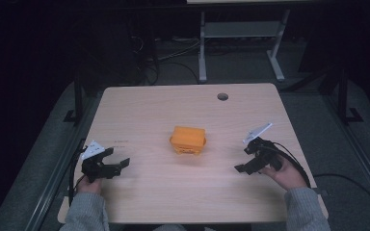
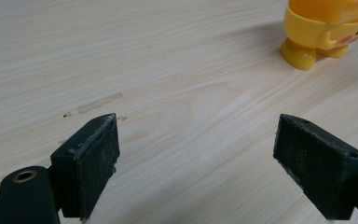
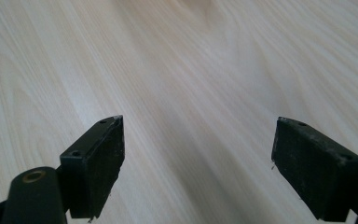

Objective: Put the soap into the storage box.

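Yellow duck-faced toy box (image 1: 188, 139) sits near the middle of the worktop (image 1: 164, 197), upright on stubby feet, nothing touching it. In the left gripper view I see its lower body (image 2: 324, 32) at upper right: one rounded foot, a pink cheek, glossy plastic. I cannot tell whether the top is a separate lid.

Left gripper (image 1: 118, 162) is low over the worktop, well apart from the toy on its left side, jaws spread wide and holding nothing. Right gripper (image 1: 243, 163) is on the toy's other side, also well apart, jaws likewise wide open and empty; its own view looks along bare wood grain, the toy outside it.

Risks as I judge them:
- Plastic looks slick and the body rounded. A pinch set high or off-centre could squirt it out or tip it on those small feet.
- The toy is light-looking and unrestrained. One jaw arriving first would shove it across the smooth worktop rather than grip it.
- My right gripper is not aimed at the toy. Closing in without re-aiming means a blind approach and a likely side knock.
- Both grippers coming in together from opposite sides could collide over the toy.
- Cable hole (image 1: 222, 96) at the far edge is well clear; no concern.
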Available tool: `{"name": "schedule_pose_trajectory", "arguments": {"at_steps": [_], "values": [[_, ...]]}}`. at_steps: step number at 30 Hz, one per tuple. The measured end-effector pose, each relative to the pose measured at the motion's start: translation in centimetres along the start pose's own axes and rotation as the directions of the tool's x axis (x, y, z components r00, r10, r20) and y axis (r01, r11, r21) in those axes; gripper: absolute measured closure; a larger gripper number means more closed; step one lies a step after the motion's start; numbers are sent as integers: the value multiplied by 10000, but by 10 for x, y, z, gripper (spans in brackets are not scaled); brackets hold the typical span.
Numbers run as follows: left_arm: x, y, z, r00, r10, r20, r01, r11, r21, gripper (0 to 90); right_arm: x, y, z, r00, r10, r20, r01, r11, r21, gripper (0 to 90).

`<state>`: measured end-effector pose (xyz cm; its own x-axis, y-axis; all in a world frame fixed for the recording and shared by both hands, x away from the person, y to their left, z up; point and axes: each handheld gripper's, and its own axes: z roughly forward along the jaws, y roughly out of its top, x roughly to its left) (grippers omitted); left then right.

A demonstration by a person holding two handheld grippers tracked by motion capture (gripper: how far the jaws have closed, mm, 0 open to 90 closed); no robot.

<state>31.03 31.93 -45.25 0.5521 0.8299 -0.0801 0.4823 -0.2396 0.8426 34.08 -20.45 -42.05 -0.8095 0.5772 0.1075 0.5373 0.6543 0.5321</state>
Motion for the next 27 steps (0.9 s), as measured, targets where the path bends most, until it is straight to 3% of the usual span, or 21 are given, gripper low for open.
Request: {"name": "schedule_pose_trajectory", "arguments": {"at_steps": [12,27], "values": [[-2,0,1,10000,80,24,-80,10000,26,138,3,-37,-8,9984,521,211,-517,9985,-177,166],[-6,-1,2,9995,255,208,-255,9997,-28,138,10,-67,-12,9950,962,274,-949,9945,-440,167]]}}
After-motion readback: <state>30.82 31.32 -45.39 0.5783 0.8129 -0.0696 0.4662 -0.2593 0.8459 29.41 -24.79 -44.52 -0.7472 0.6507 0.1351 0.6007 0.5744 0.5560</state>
